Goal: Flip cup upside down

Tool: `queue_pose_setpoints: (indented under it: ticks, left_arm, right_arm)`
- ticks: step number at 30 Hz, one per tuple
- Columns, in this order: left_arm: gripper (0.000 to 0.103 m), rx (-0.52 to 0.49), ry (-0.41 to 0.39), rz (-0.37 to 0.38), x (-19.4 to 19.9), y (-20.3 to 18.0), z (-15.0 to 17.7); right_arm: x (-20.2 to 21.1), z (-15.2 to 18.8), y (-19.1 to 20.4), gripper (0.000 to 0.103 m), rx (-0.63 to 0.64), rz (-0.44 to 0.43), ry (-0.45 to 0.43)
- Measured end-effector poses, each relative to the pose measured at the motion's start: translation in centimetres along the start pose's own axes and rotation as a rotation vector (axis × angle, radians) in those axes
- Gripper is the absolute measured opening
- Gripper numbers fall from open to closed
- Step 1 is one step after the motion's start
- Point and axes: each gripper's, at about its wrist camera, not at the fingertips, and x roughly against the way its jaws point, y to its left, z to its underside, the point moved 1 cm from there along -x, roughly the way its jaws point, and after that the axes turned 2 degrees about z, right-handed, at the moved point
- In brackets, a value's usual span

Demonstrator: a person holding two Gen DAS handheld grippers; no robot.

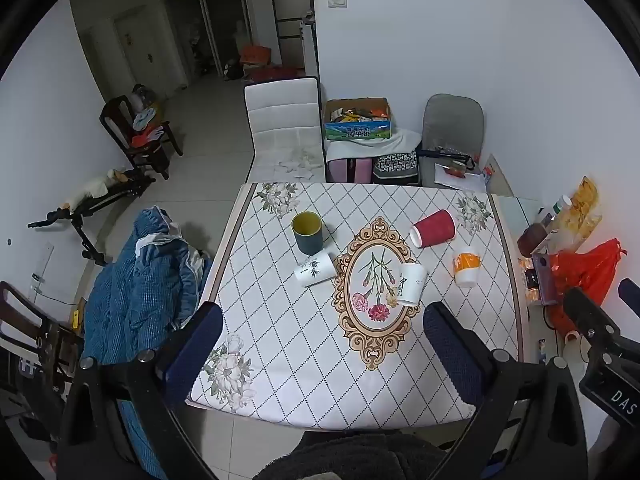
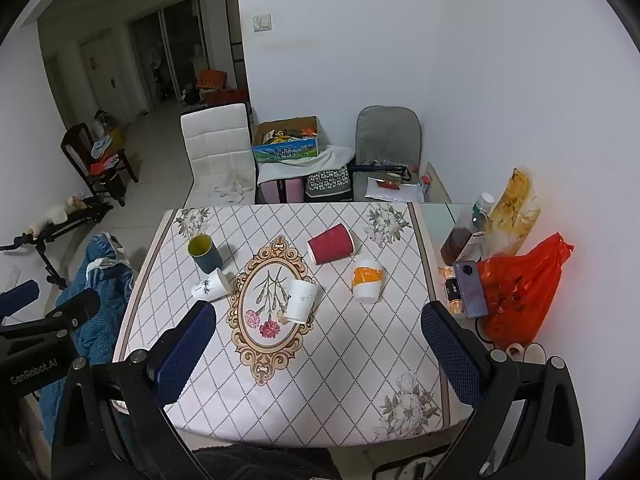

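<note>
blue-padded fingers (image 1: 202, 332) of the left gripper (image 1: 320, 344) stand spread wide with nothing between them, held above the near edge of the table (image 1: 514, 264). the right gripper (image 2: 316, 340) is spread just as wide and holds nothing, also above the near part of the table.

beyond the fingers, on the diamond-patterned tablecloth (image 1: 280, 320), five cups are scattered. nearest, a white cup with black writing (image 1: 411, 283) lies tilted on the right rim of the oval flower medallion (image 1: 376, 292). right of it an orange-and-white cup (image 1: 466, 266) stands mouth down. farther back a red cup (image 1: 434, 228) lies on its side, mouth toward the left. on the left side a dark green cup with a yellow inside (image 1: 307, 232) stands upright, mouth up, and a white cup with a bamboo print (image 1: 315, 269) lies on its side just in front of it, touching or nearly so.

at the table's right edge sit a red plastic bag (image 2: 520, 288) and a phone (image 2: 472, 288). a blue quilt (image 1: 136, 280) lies heaped left of the table.
</note>
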Motion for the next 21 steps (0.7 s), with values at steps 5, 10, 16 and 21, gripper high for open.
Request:
queue_pose_setpoints:
  ticks: [5, 10, 16, 21]
  left_arm:
    - [0.103, -0.002, -0.011, -0.005, 0.03, -0.01, 0.01]
    - [0.103, -0.002, -0.01, -0.004, 0.01, -0.02, 0.01]
    - [0.103, -0.001, -0.011, -0.003, -0.05, 0.04, -0.01]
    - [0.103, -0.001, -0.014, -0.004, 0.01, -0.06, 0.02]
  right_arm:
    - [0.06, -0.02, -0.06, 0.103, -0.007, -0.003, -0.003]
    - [0.12, -0.06, 0.1, 0.103, -0.004, -0.004, -0.001]
    - [0.26, -0.21, 0.17, 0.103, -0.009, -0.009, -0.002]
    - [0.35, -0.48, -0.02, 0.103, -0.01, -0.008, -0.003]
